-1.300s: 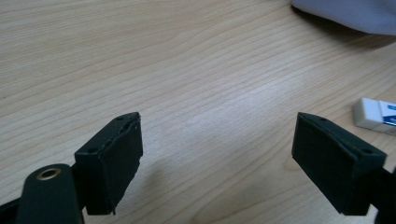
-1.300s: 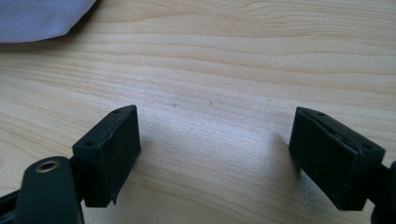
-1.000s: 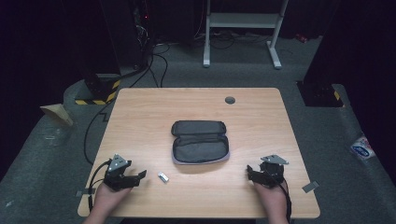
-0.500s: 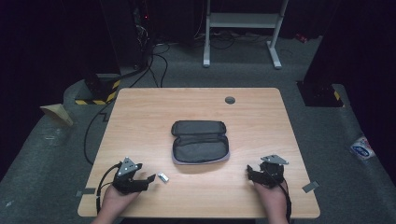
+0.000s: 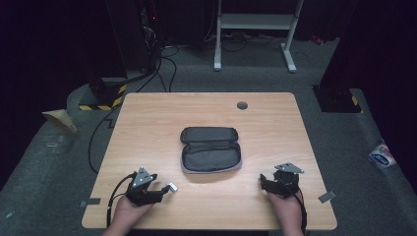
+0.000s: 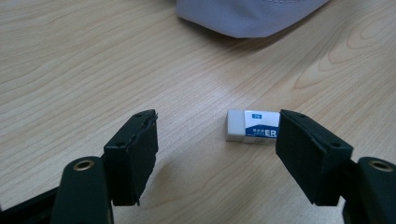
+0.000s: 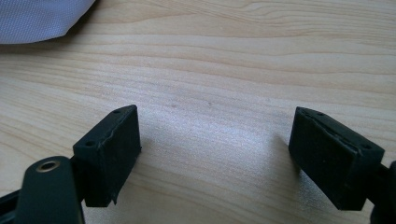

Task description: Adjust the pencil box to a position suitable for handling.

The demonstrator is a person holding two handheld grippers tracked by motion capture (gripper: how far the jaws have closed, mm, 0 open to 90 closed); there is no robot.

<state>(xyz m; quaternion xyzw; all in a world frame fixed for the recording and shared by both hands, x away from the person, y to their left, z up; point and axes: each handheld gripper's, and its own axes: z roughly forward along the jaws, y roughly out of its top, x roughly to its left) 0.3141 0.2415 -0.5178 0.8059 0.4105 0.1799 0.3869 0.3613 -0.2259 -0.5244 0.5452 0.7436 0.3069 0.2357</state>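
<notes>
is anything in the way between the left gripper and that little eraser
Nothing visible. The left hand-held gripper is open, and the eraser lies flat on the bare table just inside its right-hand jaw. The grey pouch sits farther off.

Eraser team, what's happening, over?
Left gripper open, eraser on table by one jaw, ungripped. Right gripper open, empty. Open pouch beyond. Nothing in the way.

The right gripper (image 7: pixel 215 154) hangs low over the table (image 7: pixel 243 60), its two black jaws spread wide with only bare wood grain between them. A corner of the grey case (image 7: pixel 37 18) lies at the top left, well apart from both jaws.
</notes>
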